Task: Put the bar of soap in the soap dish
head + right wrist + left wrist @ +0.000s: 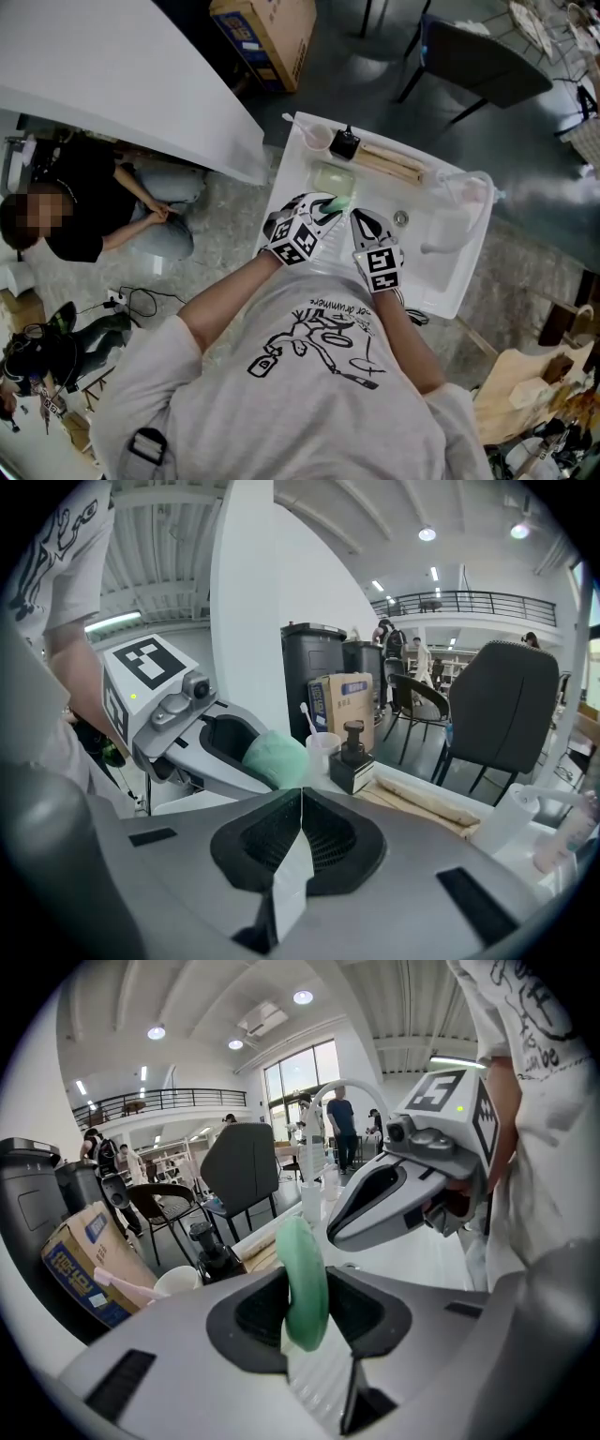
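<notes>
The left tool (pixel 307 1314) pinches the green bar of soap (pixel 302 1269) on edge between its pads; the soap dish (pixel 333 178) lies just beyond at twelve o'clock; the right tool (pixel 298 841), at three o'clock, is pressed together, empty

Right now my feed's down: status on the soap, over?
Left tongs shut on soap; right tongs shut, empty. Soap at dish's near edge, not yet in. Path looks clear; pump bottle stands behind dish.
</notes>
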`<move>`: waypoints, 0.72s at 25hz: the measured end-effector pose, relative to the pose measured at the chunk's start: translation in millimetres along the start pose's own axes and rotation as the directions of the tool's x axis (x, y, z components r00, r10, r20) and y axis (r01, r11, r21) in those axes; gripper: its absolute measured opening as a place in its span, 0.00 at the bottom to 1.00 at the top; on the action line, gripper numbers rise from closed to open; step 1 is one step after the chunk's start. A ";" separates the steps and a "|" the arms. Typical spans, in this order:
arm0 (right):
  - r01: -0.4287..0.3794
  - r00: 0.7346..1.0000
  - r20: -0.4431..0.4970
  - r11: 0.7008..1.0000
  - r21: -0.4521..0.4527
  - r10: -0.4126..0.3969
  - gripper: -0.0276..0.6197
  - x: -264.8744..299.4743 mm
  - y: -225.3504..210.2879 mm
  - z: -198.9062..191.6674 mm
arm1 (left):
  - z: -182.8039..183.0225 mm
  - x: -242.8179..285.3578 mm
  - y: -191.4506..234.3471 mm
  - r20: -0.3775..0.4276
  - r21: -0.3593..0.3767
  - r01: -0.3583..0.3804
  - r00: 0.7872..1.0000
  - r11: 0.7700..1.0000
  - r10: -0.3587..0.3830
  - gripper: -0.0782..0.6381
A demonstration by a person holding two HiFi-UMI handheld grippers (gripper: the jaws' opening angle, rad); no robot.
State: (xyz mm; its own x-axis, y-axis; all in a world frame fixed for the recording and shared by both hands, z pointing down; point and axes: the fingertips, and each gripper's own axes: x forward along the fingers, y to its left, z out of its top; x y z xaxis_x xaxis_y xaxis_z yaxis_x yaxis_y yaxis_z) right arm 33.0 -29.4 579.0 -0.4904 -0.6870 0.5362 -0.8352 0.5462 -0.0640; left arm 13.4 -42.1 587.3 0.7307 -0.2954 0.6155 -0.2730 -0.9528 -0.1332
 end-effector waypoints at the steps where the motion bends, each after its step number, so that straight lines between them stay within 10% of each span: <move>1: -0.001 1.000 -0.005 1.000 0.006 0.001 0.08 1.5 -0.2 -1.8 | -2.5 2.7 0.2 -0.009 0.004 0.002 1.000 1.000 -0.002 0.28; 18: -0.003 0.998 -0.068 0.999 0.049 0.006 0.08 22.3 -12.1 -15.3 | -24.3 29.6 2.9 -0.098 0.067 0.031 0.995 0.997 -0.025 0.28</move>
State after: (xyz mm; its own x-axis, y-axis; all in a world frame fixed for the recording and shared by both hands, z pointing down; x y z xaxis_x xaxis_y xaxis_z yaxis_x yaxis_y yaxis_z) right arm 36.0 -44.1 604.6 -0.4777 -0.6495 0.5915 -0.8450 0.5240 -0.1069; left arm 19.0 -51.8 624.0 0.6722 -0.2633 0.6920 -0.2075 -0.9642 -0.1653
